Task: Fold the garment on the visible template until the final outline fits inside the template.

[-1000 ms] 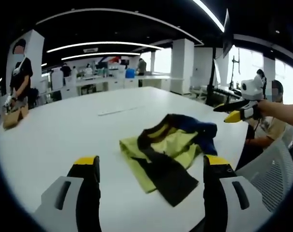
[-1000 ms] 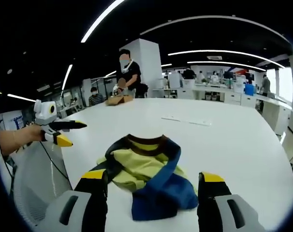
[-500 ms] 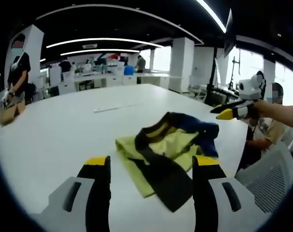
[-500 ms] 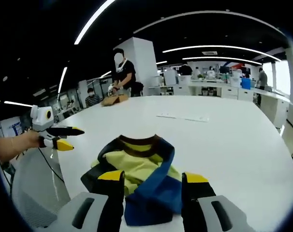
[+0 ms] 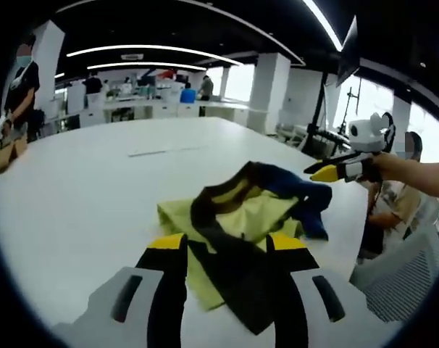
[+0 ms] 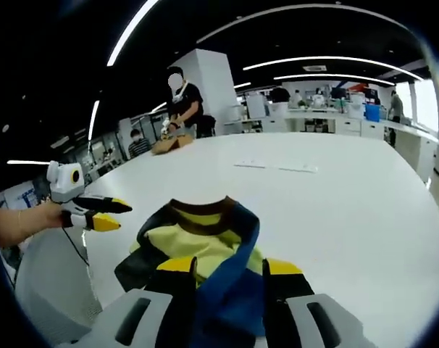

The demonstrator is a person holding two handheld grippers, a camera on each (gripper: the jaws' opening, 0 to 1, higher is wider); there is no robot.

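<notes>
A crumpled garment (image 5: 241, 217) in yellow-green, black and blue lies on the white worktop (image 5: 82, 196). The left tool (image 5: 223, 250) hovers at its near edge, jaws partly apart with black cloth between them (contact unclear). At the far right, the right tool (image 5: 322, 172) hangs above the blue part.

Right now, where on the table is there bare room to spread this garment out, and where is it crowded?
The white table is bare beyond the garment, out to a flat pale strip, and along its far side. In the left gripper view, open tabletop runs from the garment to the person at the edge. It is crowded at the near edge, where both grippers close in on the crumpled cloth.
</notes>
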